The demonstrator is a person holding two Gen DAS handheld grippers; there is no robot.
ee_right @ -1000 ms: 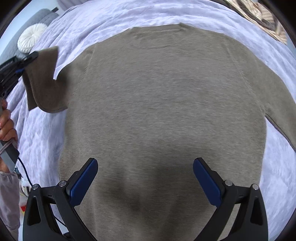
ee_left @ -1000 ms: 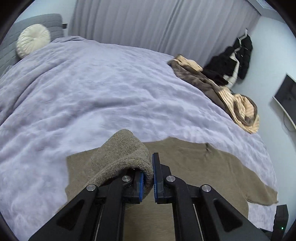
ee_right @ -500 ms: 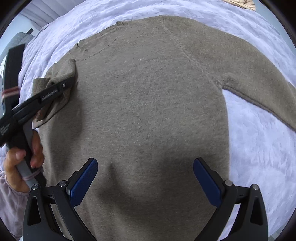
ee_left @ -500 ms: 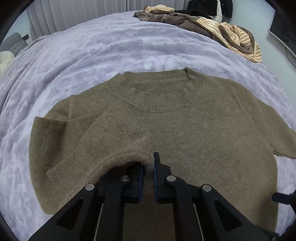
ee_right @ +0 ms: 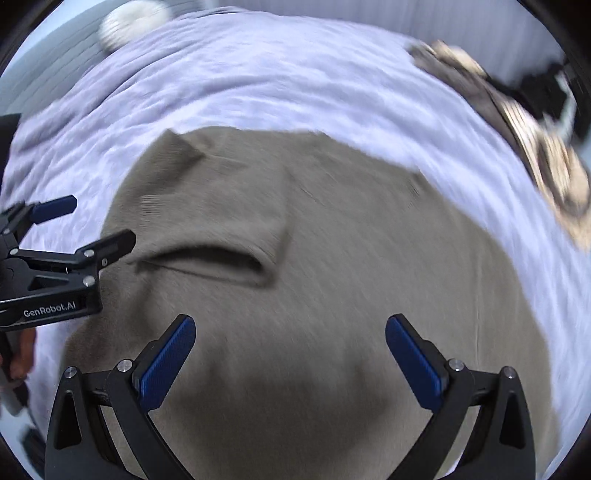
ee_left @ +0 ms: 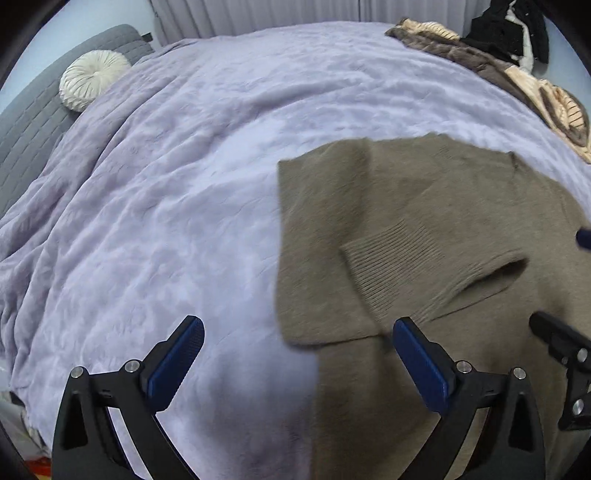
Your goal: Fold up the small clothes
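Observation:
An olive-brown knit sweater (ee_left: 461, 221) lies flat on the lilac bedspread (ee_left: 184, 184). Its left sleeve (ee_left: 406, 258) is folded inward across the chest, the ribbed cuff gaping open. My left gripper (ee_left: 299, 354) is open and empty, just above the sweater's left edge. In the right wrist view the sweater (ee_right: 351, 277) fills the middle with the folded sleeve (ee_right: 214, 236) on it. My right gripper (ee_right: 291, 354) is open and empty over the lower body of the sweater. The left gripper (ee_right: 86, 223) shows at the left there, beside the cuff.
A pile of brown and striped clothes (ee_left: 517, 81) lies at the bed's far right, with dark garments (ee_left: 517, 33) hanging behind. A round white cushion (ee_left: 92, 83) rests on the grey headboard (ee_left: 33, 122). Grey curtains hang at the back.
My left gripper carried the sleeve over the sweater's chest, then opened and let it go and drew back to the left. The right gripper stayed open above the sweater's body.

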